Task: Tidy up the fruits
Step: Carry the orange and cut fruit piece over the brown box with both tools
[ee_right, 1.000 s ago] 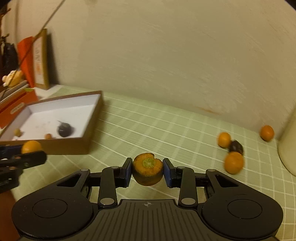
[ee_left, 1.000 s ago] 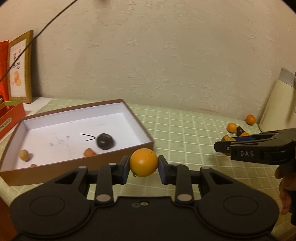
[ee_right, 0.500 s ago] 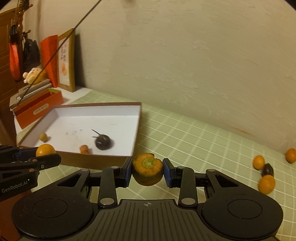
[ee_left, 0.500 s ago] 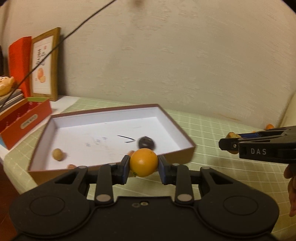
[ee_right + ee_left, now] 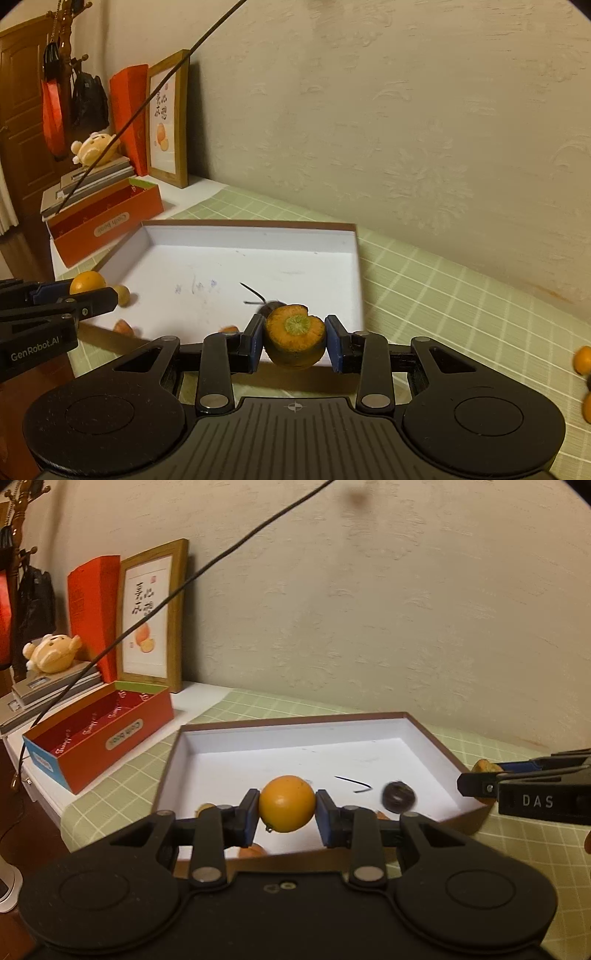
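My left gripper (image 5: pixel 287 812) is shut on a smooth round orange fruit (image 5: pixel 287 803), held over the near edge of a shallow brown box with a white inside (image 5: pixel 295 753). My right gripper (image 5: pixel 294 345) is shut on a squat orange fruit with a green stem scar (image 5: pixel 294 334), near the same box (image 5: pixel 251 266). Inside the box lie a dark round fruit with a stem (image 5: pixel 398 795) and a few small orange and tan fruits (image 5: pixel 123 295). Each gripper shows at the edge of the other's view: right gripper (image 5: pixel 480 783), left gripper (image 5: pixel 88 291).
The box sits on a green checked tablecloth (image 5: pixel 424 280). A red open carton (image 5: pixel 99 734), a framed picture (image 5: pixel 149 616), a stack of books with a plush toy (image 5: pixel 51 653) stand at the left. More orange fruits (image 5: pixel 583 360) lie at the right. A black cable (image 5: pixel 184 587) crosses above.
Both grippers have moved left with their fruits, so the box now lies directly ahead of them. The loose fruits at the right have slid toward the frame edge.
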{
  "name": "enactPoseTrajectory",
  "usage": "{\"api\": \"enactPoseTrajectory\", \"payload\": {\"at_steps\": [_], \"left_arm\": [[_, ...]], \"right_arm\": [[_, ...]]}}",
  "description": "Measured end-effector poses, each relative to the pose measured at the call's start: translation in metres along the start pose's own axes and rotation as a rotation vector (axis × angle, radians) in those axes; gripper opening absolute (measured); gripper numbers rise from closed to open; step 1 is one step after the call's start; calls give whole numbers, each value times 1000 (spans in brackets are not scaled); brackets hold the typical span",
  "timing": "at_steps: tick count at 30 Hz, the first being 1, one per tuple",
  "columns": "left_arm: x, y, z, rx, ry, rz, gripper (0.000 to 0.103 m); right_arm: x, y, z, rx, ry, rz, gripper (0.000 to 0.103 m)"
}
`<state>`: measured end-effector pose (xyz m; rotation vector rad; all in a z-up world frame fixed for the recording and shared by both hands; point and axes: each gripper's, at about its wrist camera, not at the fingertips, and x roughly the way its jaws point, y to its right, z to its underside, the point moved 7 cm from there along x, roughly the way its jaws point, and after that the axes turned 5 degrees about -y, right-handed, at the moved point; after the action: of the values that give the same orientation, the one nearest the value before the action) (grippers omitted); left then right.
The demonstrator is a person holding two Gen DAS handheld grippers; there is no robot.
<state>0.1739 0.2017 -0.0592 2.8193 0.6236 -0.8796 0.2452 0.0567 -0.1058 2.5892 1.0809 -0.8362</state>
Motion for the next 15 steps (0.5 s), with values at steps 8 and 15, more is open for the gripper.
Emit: {"api": "enactPoseTrajectory", "payload": {"at_steps": [8,15], "left_arm": [[21,-16,-8,-20,-9,-25,22],[41,-27,-13,-49,-23,-47,22]], "right_arm": [[30,-22,-20,-15,16,-37,35],[52,-26,-30,-17,16,-56,35]]}}
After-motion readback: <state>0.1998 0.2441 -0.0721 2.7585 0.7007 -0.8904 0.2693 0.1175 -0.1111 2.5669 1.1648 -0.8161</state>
